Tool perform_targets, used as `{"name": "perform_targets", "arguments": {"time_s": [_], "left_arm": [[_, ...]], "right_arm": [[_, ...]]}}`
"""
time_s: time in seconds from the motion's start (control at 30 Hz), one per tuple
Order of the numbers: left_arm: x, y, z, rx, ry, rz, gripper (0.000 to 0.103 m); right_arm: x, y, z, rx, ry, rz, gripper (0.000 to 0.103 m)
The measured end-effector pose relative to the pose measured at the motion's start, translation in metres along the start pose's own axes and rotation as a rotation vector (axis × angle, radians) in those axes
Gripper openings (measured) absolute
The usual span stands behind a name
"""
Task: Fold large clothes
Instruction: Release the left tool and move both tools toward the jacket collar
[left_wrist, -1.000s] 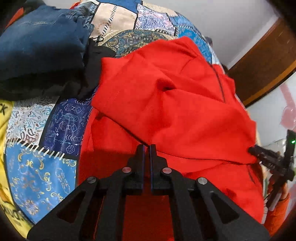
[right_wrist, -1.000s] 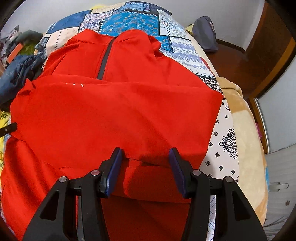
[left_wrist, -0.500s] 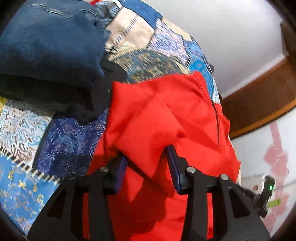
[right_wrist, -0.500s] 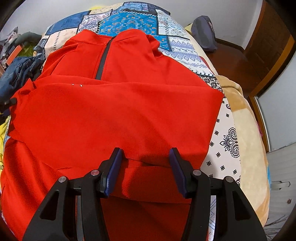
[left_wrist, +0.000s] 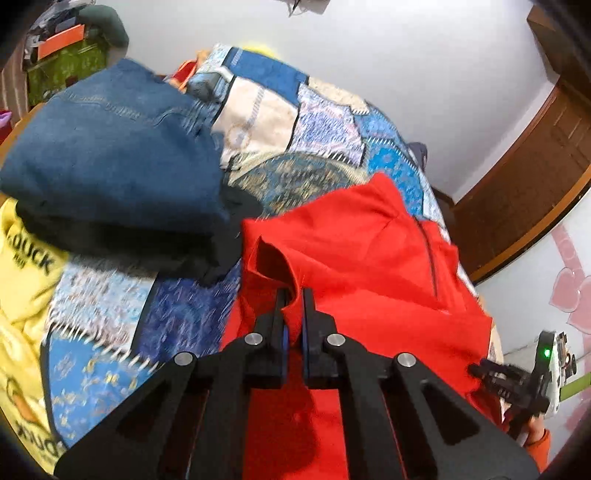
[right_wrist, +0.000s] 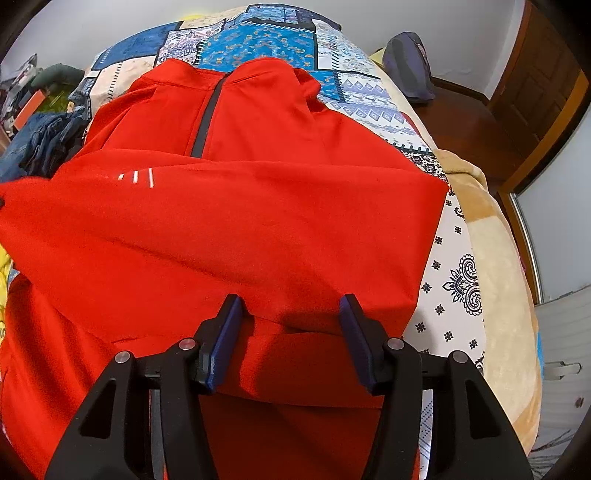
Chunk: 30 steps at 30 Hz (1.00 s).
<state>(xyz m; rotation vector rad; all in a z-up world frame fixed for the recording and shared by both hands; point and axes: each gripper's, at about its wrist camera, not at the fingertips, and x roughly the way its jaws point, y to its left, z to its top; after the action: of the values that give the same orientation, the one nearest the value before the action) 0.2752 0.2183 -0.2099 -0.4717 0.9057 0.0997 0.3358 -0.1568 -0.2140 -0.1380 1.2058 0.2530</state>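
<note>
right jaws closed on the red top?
No: the right gripper stands wide open, its jaws apart on either side of a fold of the red top and not pinching it.

My left wrist camera looks forward along my left gripper (left_wrist: 293, 295), low and close over the red garment (left_wrist: 369, 258), facing up the patchwork quilt (left_wrist: 325, 125) toward the white wall, jeans (left_wrist: 110, 155) to its left. My right wrist camera looks along my right gripper (right_wrist: 291, 306), close above the same red garment (right_wrist: 240, 221), facing its collar. Both views share the garment, the quilt and the jeans (right_wrist: 33, 144); the right gripper (left_wrist: 517, 380) shows at the left view's right edge.
</note>
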Motion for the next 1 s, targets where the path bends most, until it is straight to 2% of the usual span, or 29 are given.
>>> {"name": "perform_targets", "arguments": {"time_s": [0.23, 0.3, 0.4, 0.5, 0.6, 0.67, 0.83, 1.0], "left_arm": [[0.040, 0.027, -0.037, 0.010, 0.160, 0.152, 0.011], [0.042, 0.033, -0.045, 0.027, 0.175, 0.210, 0.011], [0.033, 0.038, -0.052, 0.058, 0.182, 0.241, 0.012], [0.019, 0.035, -0.052, 0.096, 0.162, 0.255, 0.026], [0.001, 0.025, -0.043, 0.138, 0.109, 0.264, 0.032], [-0.008, 0.015, -0.035, 0.159, 0.082, 0.249, 0.041], [-0.023, -0.019, -0.011, 0.221, 0.013, 0.203, 0.048], [-0.013, -0.057, 0.020, 0.287, -0.024, 0.160, 0.055]], "right_arm": [[-0.002, 0.001, -0.002, -0.005, -0.004, -0.010, 0.051], [-0.002, 0.001, -0.003, -0.007, -0.004, -0.011, 0.051], [-0.004, 0.002, -0.002, -0.014, 0.002, -0.019, 0.051], [-0.008, 0.005, -0.001, -0.032, 0.004, -0.036, 0.051], [-0.015, 0.006, 0.001, -0.051, -0.004, -0.037, 0.051], [-0.021, 0.007, 0.004, -0.059, -0.017, -0.031, 0.051], [-0.044, 0.005, 0.022, -0.072, -0.095, -0.027, 0.051], [-0.061, 0.003, 0.050, -0.062, -0.176, -0.025, 0.051]]}}
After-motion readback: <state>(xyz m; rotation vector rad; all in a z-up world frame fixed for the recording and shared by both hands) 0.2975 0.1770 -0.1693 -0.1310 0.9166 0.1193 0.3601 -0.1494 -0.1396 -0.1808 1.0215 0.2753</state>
